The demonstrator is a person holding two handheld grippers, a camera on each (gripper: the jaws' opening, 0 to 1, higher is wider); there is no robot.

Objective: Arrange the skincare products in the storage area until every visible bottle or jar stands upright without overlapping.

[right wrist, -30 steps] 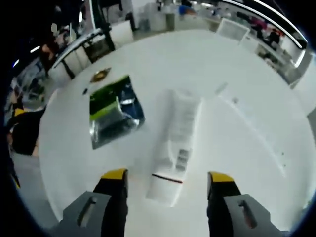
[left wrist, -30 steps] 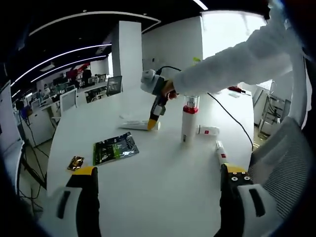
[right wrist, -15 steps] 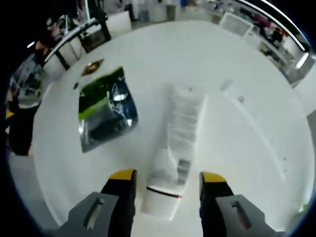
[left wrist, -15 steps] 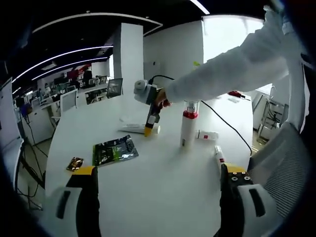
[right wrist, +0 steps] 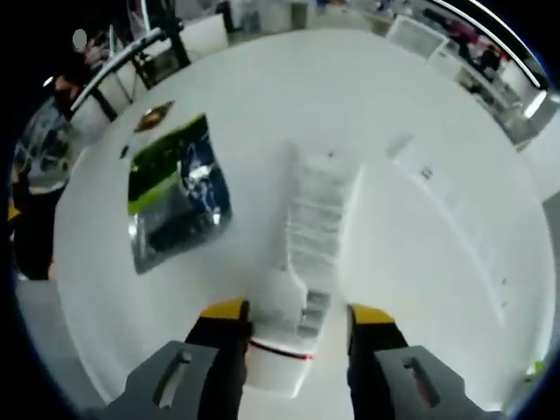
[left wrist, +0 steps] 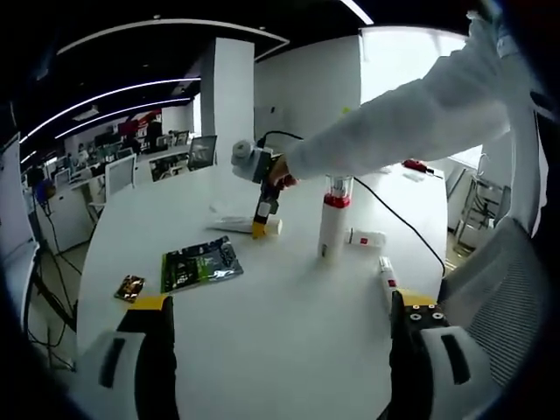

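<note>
1. As I judge it, the task is barely begun: one red-collared bottle (left wrist: pixel 332 219) stands upright on the white table (left wrist: pixel 289 332), while the white tube (right wrist: pixel 308 254) and two small tubes (left wrist: pixel 367 237) (left wrist: pixel 386 269) lie flat.
2. My right gripper (right wrist: pixel 292 317) straddles the white tube's capped end, jaws narrowed close around it; I cannot tell whether they pinch it.
3. My left gripper (left wrist: pixel 282 308) hangs spread wide, holding nothing, near the table's edge.
</note>
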